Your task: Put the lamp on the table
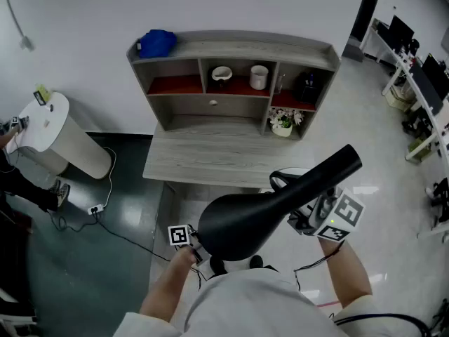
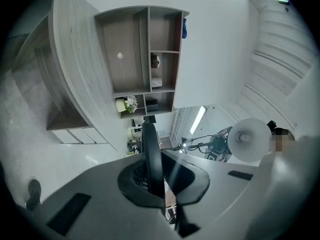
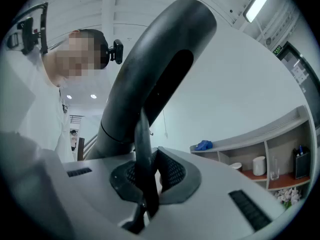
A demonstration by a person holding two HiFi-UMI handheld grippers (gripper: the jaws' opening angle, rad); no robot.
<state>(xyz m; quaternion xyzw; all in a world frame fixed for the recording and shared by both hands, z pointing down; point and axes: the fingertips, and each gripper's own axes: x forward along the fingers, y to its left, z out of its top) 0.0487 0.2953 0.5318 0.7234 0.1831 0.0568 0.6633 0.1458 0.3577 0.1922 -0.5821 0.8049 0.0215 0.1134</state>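
Now we've the left gripper (image 2: pixel 154 184) and right gripper (image 3: pixel 145 186) clamped on thin rims of the bulky black lamp (image 1: pixel 242 220), which could twist loose before the grey wooden table (image 1: pixel 203 153) ahead.

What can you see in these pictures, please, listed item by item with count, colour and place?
lamp: one, black, held in the air in front of the desk
desk: one, grey wood with a shelf unit on it, against the white wall
cloth bundle: one, blue, on top of the shelf unit, left end
cup: one, white, middle compartment, left
mug: one, white, middle compartment, right
holder: one, black, upper right compartment
flower pot: one, white, lower right compartment
cylinder: one, white, on the floor at left
power strip: one, white, on the dark floor
left gripper: one, grey, shut on a thin black part of the lamp
right gripper: one, grey, shut on the lamp
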